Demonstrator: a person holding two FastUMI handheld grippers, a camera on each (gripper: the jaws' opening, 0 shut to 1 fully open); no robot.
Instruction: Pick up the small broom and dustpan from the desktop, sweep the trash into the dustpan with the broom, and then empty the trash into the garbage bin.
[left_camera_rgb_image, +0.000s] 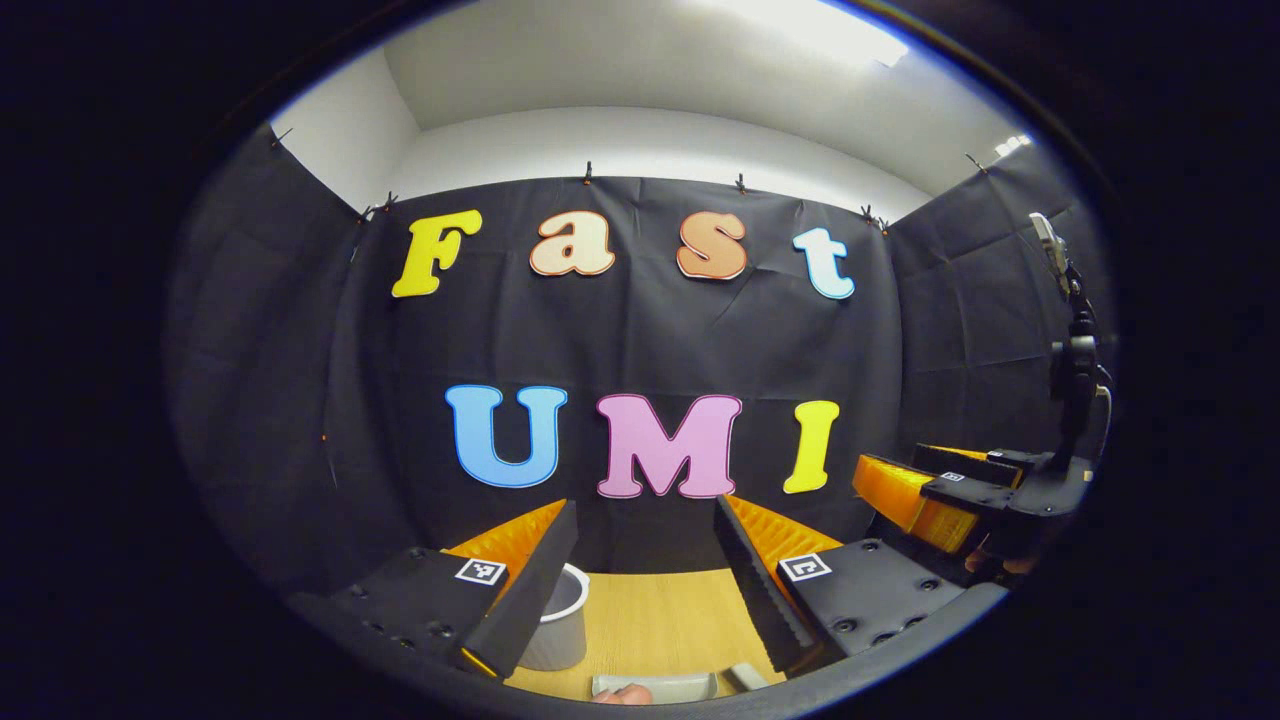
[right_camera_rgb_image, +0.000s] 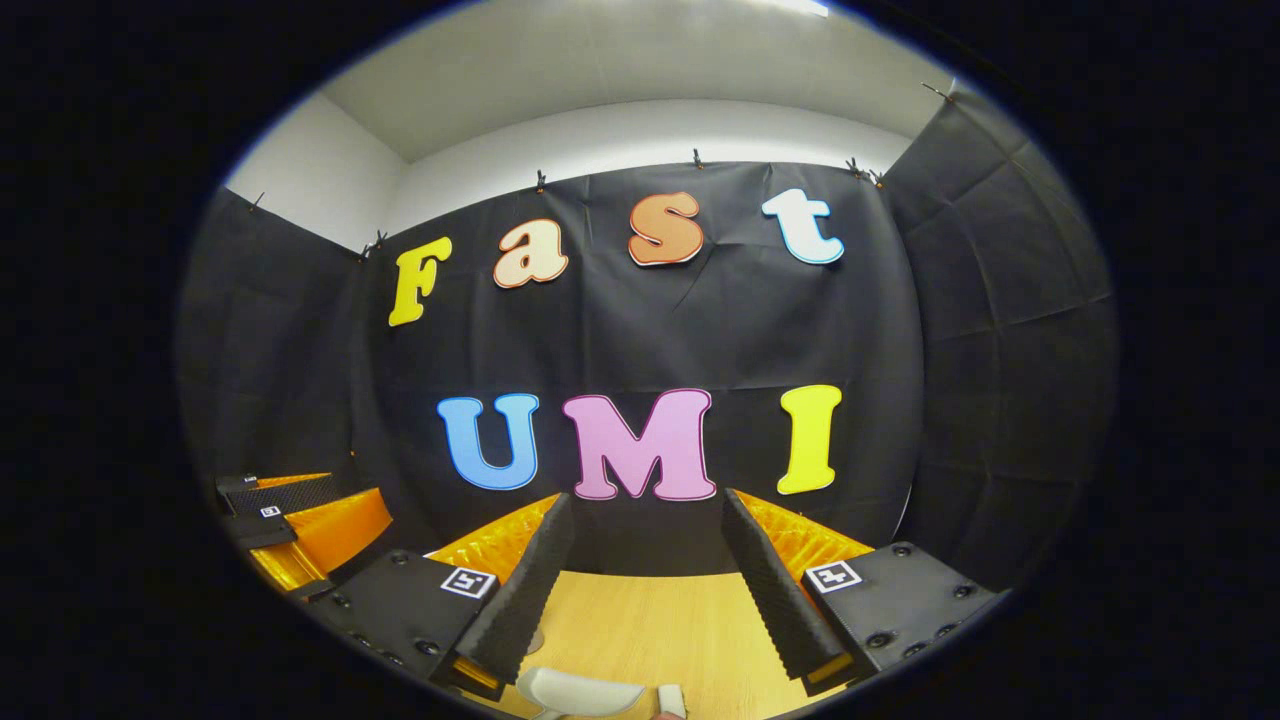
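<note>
1. In the left gripper view, the left gripper hangs above the wooden desk with its fingers wide apart and nothing between them.
2. A white garbage bin stands on the desk, partly hidden behind the left finger.
3. A grey dustpan lies at the desk's near edge, cut off by the bottom of the view.
4. The right gripper is held off to the right, above the desk.
5. In the right gripper view, the right gripper has its fingers spread apart, holding nothing.
6. A pale curved object rests at the near edge; I cannot tell what it is.
</note>
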